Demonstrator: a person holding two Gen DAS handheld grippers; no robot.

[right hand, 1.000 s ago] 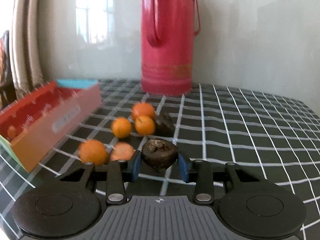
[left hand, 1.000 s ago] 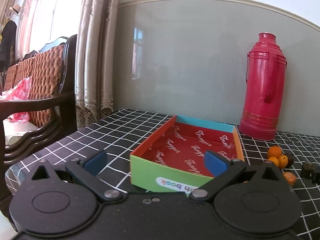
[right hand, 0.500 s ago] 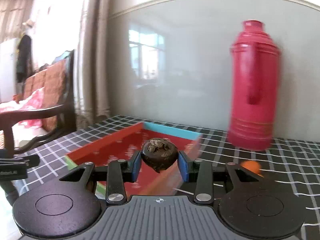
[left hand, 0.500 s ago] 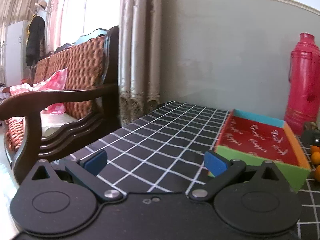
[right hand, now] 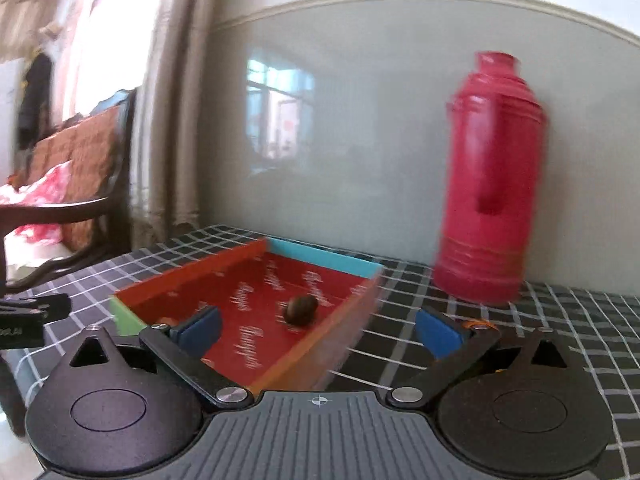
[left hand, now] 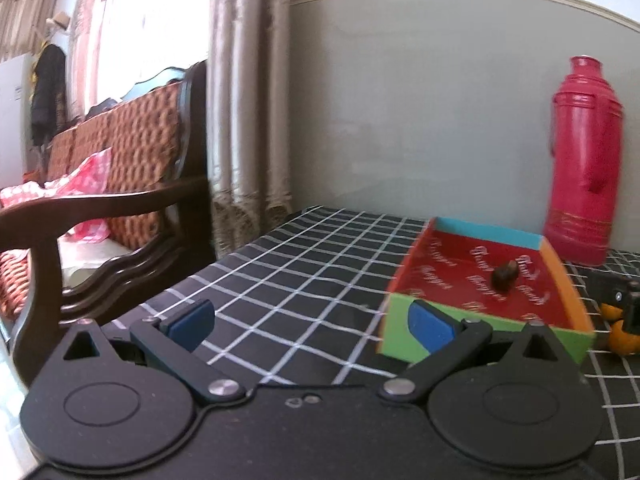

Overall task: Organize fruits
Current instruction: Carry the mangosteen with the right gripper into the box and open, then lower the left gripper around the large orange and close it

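A dark brown fruit (right hand: 300, 309) lies inside the shallow red-lined box (right hand: 256, 254) with green, orange and blue walls. It also shows in the left wrist view (left hand: 505, 275), in the box (left hand: 484, 322). My right gripper (right hand: 318, 330) is open and empty, just in front of the box. My left gripper (left hand: 310, 320) is open and empty over the checked tablecloth, left of the box. Orange fruits (left hand: 624, 340) lie on the cloth right of the box, partly hidden by the right gripper's body (left hand: 616, 290).
A tall red thermos (right hand: 486, 184) stands behind the box against the grey wall. A wooden sofa (left hand: 104, 184) with a pink cloth stands left of the table. The table's left edge runs near my left gripper.
My right gripper has opened and let go of the dark fruit, which now lies in the box. The left gripper has swung slightly toward the box.
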